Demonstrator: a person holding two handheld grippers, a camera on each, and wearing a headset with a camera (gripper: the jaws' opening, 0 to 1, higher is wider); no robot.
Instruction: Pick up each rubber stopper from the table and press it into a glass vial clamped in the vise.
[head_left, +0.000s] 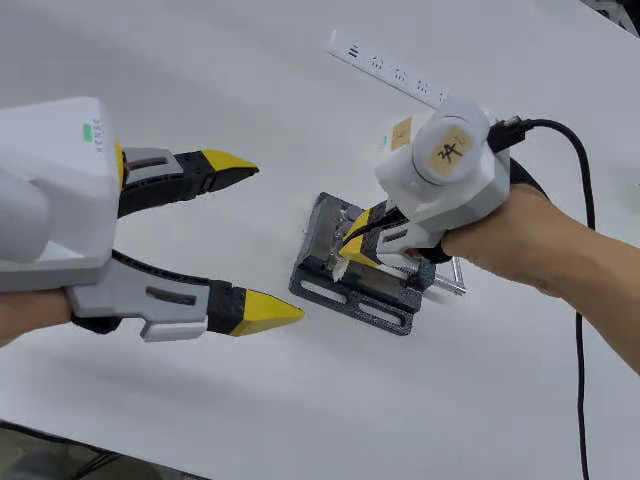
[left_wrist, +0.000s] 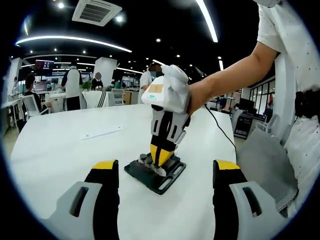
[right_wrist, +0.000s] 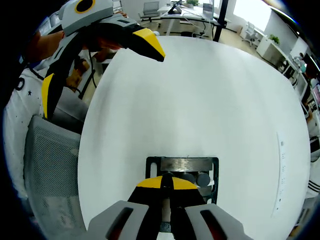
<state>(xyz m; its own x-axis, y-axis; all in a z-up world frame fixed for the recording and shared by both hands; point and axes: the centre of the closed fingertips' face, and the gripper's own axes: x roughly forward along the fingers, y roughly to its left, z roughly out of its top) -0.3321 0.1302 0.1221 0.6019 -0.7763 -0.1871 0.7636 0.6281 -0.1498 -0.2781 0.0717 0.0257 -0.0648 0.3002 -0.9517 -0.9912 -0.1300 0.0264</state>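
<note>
Right tongs clenched, tips down at the vise top. Left tongs released wide; vise at their 3 o'clock, apart.

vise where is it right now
In the head view the vise sits on the table right of centre, under the tips of the right gripper, with the power strip beyond it.
</note>
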